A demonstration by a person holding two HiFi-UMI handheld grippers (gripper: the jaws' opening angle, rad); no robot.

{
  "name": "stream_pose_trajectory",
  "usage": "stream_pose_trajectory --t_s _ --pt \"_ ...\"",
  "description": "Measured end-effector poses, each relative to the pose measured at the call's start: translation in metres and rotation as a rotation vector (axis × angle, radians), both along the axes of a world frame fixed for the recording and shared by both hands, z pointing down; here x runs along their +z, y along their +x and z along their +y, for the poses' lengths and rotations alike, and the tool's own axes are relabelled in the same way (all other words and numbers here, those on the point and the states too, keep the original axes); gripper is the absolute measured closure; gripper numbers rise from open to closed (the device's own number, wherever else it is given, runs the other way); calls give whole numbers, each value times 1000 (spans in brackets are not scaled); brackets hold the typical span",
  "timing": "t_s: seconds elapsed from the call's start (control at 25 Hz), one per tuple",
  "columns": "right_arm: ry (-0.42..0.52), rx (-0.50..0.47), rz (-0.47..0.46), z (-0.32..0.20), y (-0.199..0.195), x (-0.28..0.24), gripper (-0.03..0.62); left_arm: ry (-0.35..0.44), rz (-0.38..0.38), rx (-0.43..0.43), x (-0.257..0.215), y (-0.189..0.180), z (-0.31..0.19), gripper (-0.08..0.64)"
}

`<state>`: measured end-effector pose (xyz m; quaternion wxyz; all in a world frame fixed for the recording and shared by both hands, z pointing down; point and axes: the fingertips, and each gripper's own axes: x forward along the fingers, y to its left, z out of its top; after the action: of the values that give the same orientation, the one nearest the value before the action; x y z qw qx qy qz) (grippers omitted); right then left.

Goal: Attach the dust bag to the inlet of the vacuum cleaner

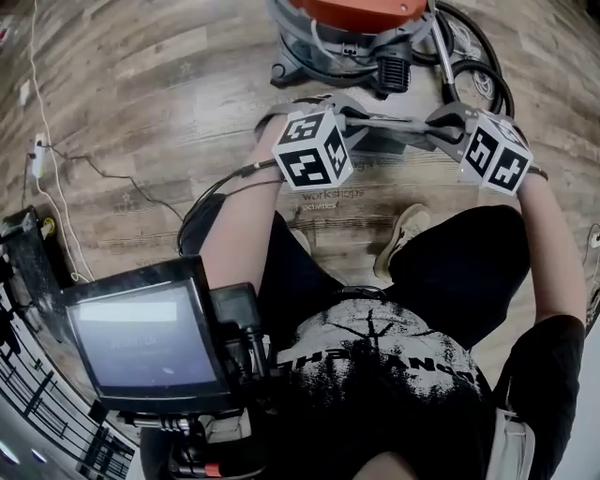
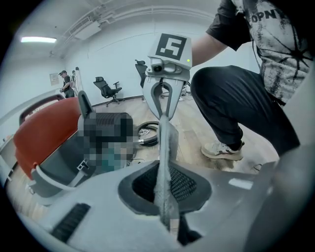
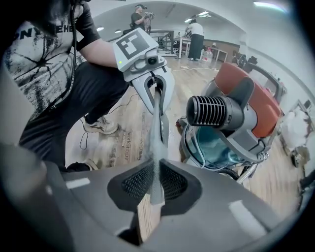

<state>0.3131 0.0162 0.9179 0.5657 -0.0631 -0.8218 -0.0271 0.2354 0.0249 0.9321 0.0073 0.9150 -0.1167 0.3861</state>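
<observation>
A thin grey dust bag (image 1: 398, 123) is stretched edge-on between my two grippers, above the wooden floor. My left gripper (image 1: 359, 114) is shut on one end of it; in the left gripper view the bag (image 2: 166, 162) runs up from my left gripper (image 2: 168, 206) to the right gripper (image 2: 165, 106). My right gripper (image 1: 441, 125) is shut on the other end; in the right gripper view the bag (image 3: 157, 147) leads from my right gripper (image 3: 156, 189) to the left gripper (image 3: 156, 96). The vacuum cleaner (image 1: 361, 23), orange-lidded with a grey body, stands just beyond. Its inlet is not visible.
The vacuum's black hose (image 1: 480, 64) coils on the floor at the upper right. A cable (image 1: 94, 173) and a power strip (image 1: 37, 155) lie at the left. A monitor rig (image 1: 141, 342) sits low on the left. The person's shoe (image 1: 403, 234) is below the bag.
</observation>
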Motion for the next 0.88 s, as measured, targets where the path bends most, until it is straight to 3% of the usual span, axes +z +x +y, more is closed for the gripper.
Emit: stream_pose_trajectory --t_s 0.28,0.32,0.4,0.52,0.64,0.88 --pt "32 105 -36 -9 -4 -8 532 -2 11 -26 -5 -5 -8 532" --pt "32 116 -49 -8 -6 -10 508 -5 13 -30 -6 -6 -9 532" --pt "29 126 -83 -1 -13 -17 401 -9 22 -36 -7 -8 -10 532" --pt "69 125 -96 5 -25 -22 365 -5 27 -26 -12 -4 -8 532" --pt "143 128 -74 0 -30 -16 373 -7 33 -17 -17 -1 -6 532" --pt "262 68 -54 -6 -37 -23 543 7 35 -29 -28 -3 -4 531"
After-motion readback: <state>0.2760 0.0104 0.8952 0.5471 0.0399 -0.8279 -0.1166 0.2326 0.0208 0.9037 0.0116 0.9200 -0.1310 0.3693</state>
